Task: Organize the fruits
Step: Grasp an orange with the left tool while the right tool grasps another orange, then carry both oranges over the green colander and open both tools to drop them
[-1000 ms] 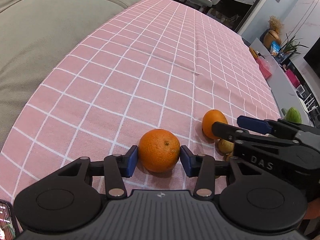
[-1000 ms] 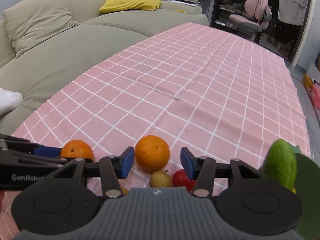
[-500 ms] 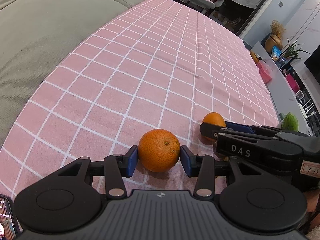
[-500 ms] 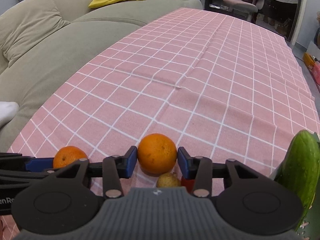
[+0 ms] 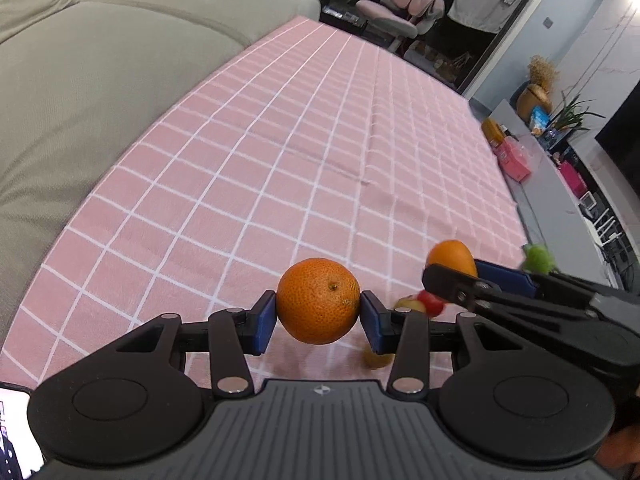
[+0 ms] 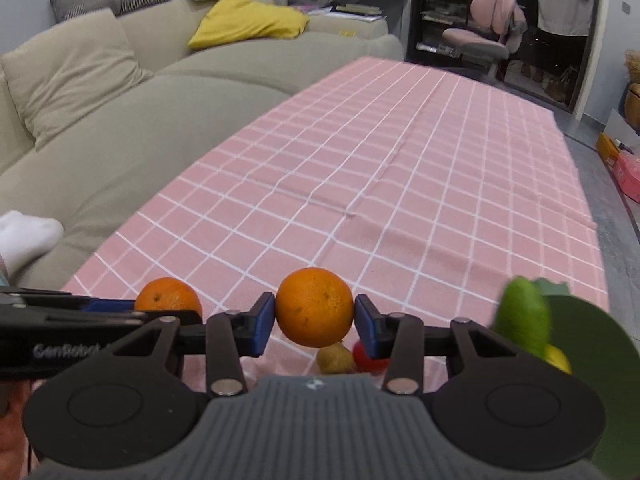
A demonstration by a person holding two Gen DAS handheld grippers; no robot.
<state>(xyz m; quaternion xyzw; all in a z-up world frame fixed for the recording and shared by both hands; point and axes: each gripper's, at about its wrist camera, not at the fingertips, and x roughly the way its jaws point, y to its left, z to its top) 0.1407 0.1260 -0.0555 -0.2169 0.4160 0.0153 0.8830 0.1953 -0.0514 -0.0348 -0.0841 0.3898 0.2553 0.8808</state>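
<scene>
My left gripper [image 5: 318, 322] is shut on an orange [image 5: 318, 300] and holds it above the pink checked tablecloth [image 5: 280, 168]. My right gripper [image 6: 314, 324] is shut on a second orange [image 6: 314, 306], also lifted off the cloth. The right gripper's orange also shows in the left wrist view [image 5: 452, 256], and the left gripper's orange in the right wrist view [image 6: 168, 298]. Below on the cloth lie a small yellowish-brown fruit [image 6: 335, 358] and a red fruit [image 6: 362, 356]. A green cucumber-like fruit [image 6: 522, 320] lies on a green plate [image 6: 596, 360] at the right.
A beige sofa [image 6: 120, 128] with a yellow cushion [image 6: 248, 20] runs along the table's left side. A pink chair [image 6: 488, 28] stands past the far end. A yellow fruit [image 6: 558, 358] lies on the plate. A low grey cabinet [image 5: 560, 200] runs along the right.
Both grippers have risen, each lifting its orange off the cloth. The right gripper closed from open onto its orange.
</scene>
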